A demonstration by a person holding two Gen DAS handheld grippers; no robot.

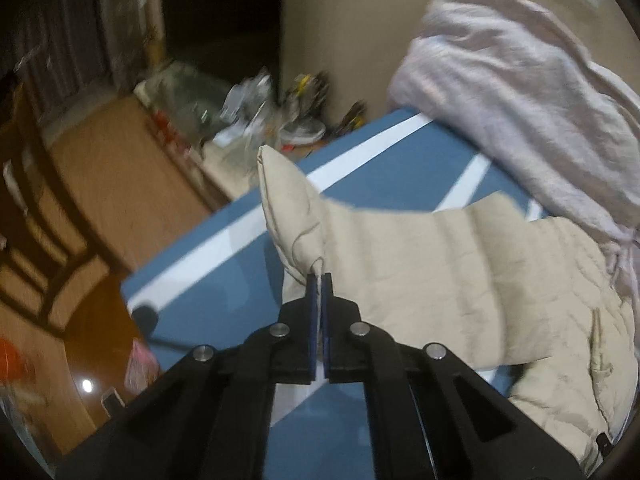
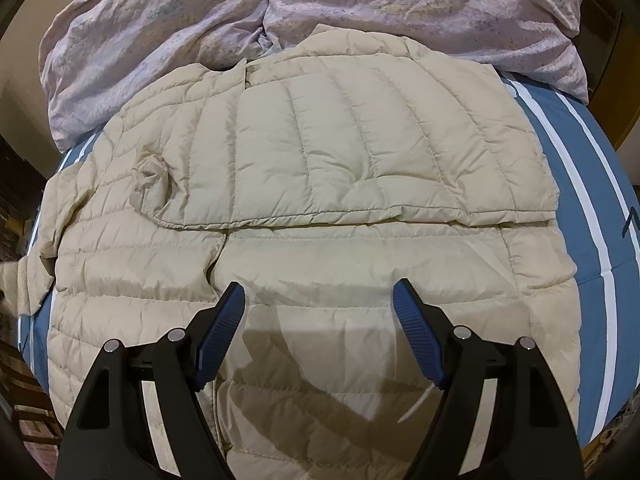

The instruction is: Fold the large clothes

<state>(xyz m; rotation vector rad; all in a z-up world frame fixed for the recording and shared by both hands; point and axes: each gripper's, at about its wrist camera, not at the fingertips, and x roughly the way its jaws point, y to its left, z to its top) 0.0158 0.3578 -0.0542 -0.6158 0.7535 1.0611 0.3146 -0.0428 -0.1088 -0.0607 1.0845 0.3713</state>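
A beige quilted puffer jacket lies spread on a blue bed cover with white stripes, one side panel folded over its body. In the left wrist view my left gripper is shut on the end of the jacket's sleeve, which stands lifted above the bed cover while the rest of the jacket stays flat. My right gripper hangs open just above the jacket's lower half, with only fabric below its blue pads.
A crumpled pale pink duvet is piled at the far end of the bed, touching the jacket's collar; it also shows as the pink duvet. Beside the bed are a wooden floor, a dark wooden chair and cluttered items by the wall.
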